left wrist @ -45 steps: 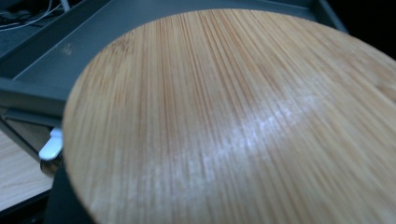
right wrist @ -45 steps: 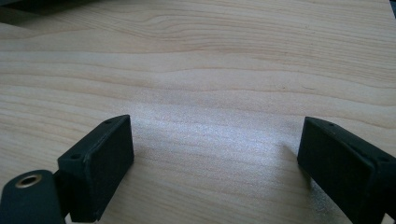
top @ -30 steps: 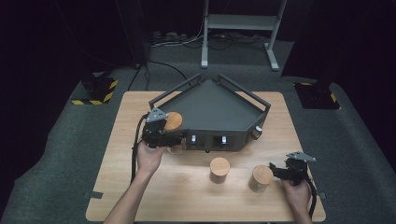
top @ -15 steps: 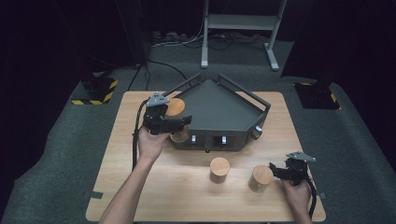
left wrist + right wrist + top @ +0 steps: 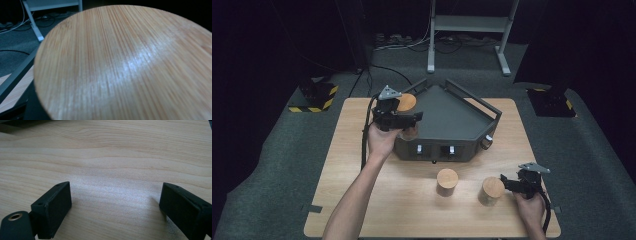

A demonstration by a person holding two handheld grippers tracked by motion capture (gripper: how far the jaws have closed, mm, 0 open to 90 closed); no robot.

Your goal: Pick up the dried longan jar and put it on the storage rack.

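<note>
High view first: the left gripper [image 5: 408,121] is up at the left corner of the dark grey tray [image 5: 447,117], which sits toward the back of the light wooden table [image 5: 352,160]. Its fingers are clenched on a jar with a wooden lid [image 5: 406,105], and the jar hangs right at the tray's left wall, tipped so the lid's round face shows. Whether the jar's base touches the tray I can't tell from here. Two more wooden-lidded jars stand upright on the table in front of the tray: a middle jar [image 5: 447,181] roughly below the tray's front panel, and a right jar [image 5: 492,190] a bit further over. The right gripper [image 5: 508,184] rests low on the table just beside that right jar, pointing at it from the right, with the person's hand [image 5: 529,206] behind it. Touching or not, too close to call.

Left gripper view: pretty much wall-to-wall bamboo grain, that's the held lid [image 5: 125,65] right up against the camera, with a shiny streak across it. Off at the left edge you get a sliver of tray rail [image 5: 15,75] and some floor with cables [image 5: 15,25].

Right gripper view: both black fingers [image 5: 53,210] are spread wide with nothing between them, just bare table [image 5: 112,170] below and ahead. So that one's released.
</note>
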